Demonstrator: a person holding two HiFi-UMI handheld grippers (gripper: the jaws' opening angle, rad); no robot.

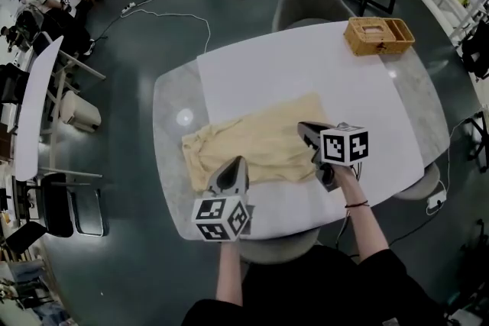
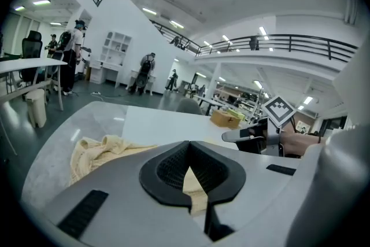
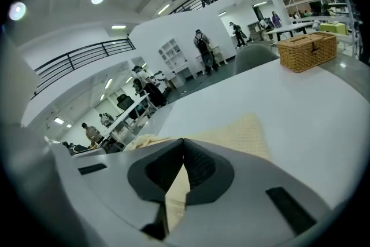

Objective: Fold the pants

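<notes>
The pale yellow pants (image 1: 252, 141) lie rumpled across the white mat (image 1: 306, 65) on the grey table (image 1: 166, 126). My left gripper (image 1: 234, 164) is at their near edge, left of centre, shut on the fabric. In the left gripper view, yellow cloth shows in the slit between the closed jaws (image 2: 189, 146), and the bunched pants (image 2: 95, 150) lie to the left. My right gripper (image 1: 304, 127) is at the pants' right end, shut on the fabric. In the right gripper view the cloth (image 3: 243, 133) runs into the closed jaws (image 3: 182, 143).
A wicker basket (image 1: 378, 34) stands at the table's far right corner, also seen as the basket (image 3: 306, 50) in the right gripper view. A grey chair (image 1: 306, 0) sits behind the table. Desks and people stand further off on the left.
</notes>
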